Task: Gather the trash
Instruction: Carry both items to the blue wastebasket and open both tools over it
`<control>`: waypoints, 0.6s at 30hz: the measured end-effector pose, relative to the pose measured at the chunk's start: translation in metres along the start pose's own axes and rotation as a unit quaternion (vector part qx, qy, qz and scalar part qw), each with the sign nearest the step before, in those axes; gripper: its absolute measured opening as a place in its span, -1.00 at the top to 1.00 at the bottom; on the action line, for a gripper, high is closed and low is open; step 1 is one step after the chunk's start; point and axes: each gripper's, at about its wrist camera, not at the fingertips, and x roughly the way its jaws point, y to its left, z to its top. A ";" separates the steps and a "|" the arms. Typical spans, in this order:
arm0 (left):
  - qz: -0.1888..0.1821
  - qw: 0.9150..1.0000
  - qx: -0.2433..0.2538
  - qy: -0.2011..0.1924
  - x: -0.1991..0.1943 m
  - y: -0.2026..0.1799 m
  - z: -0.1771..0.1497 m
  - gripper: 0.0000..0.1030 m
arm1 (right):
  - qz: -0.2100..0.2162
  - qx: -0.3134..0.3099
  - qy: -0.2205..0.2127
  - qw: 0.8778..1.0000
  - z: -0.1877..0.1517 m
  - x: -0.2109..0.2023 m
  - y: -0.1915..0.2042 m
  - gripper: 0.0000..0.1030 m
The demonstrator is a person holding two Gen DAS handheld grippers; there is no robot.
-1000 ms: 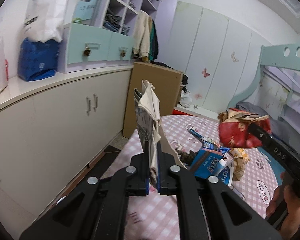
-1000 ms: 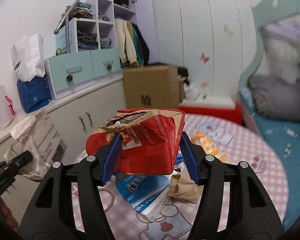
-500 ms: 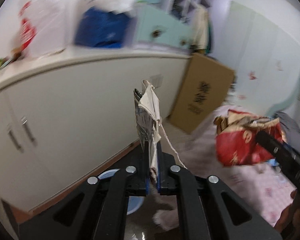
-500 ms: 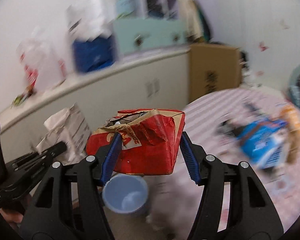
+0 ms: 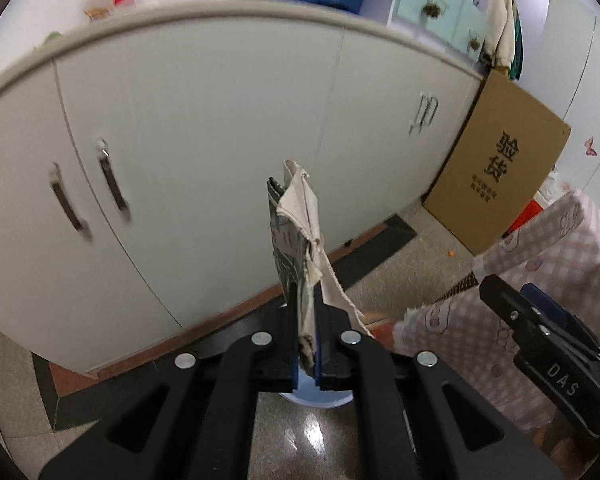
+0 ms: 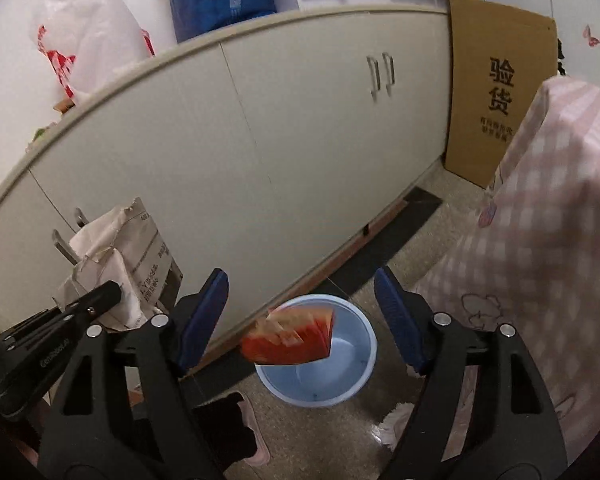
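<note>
The right gripper (image 6: 300, 316) has its jaws opening, and the red wrapper (image 6: 290, 340) sits between and beyond them, blurred, apparently in mid-air and touching neither pad. It hangs over the near rim of the blue bucket (image 6: 340, 388), which stands on the floor by the white cabinet (image 6: 260, 140). The left gripper (image 5: 306, 350) is clamped on a torn paper bag (image 5: 300, 236) that stands upright from its jaws, above the bucket's edge just showing beneath them.
</note>
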 end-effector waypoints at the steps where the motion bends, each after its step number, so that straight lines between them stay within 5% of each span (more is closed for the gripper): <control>1: -0.003 1.000 0.001 0.006 0.005 -0.002 -0.005 0.90 | -0.004 0.000 0.002 1.000 -0.001 0.002 0.000 -0.46; 10: -0.023 0.998 0.015 0.058 0.044 -0.022 -0.016 0.90 | -0.047 -0.008 0.004 0.999 -0.015 0.002 -0.012 -0.52; 18: -0.041 0.997 0.028 0.061 0.056 -0.044 -0.013 0.88 | -0.061 -0.003 -0.017 0.998 -0.016 -0.004 -0.022 -0.53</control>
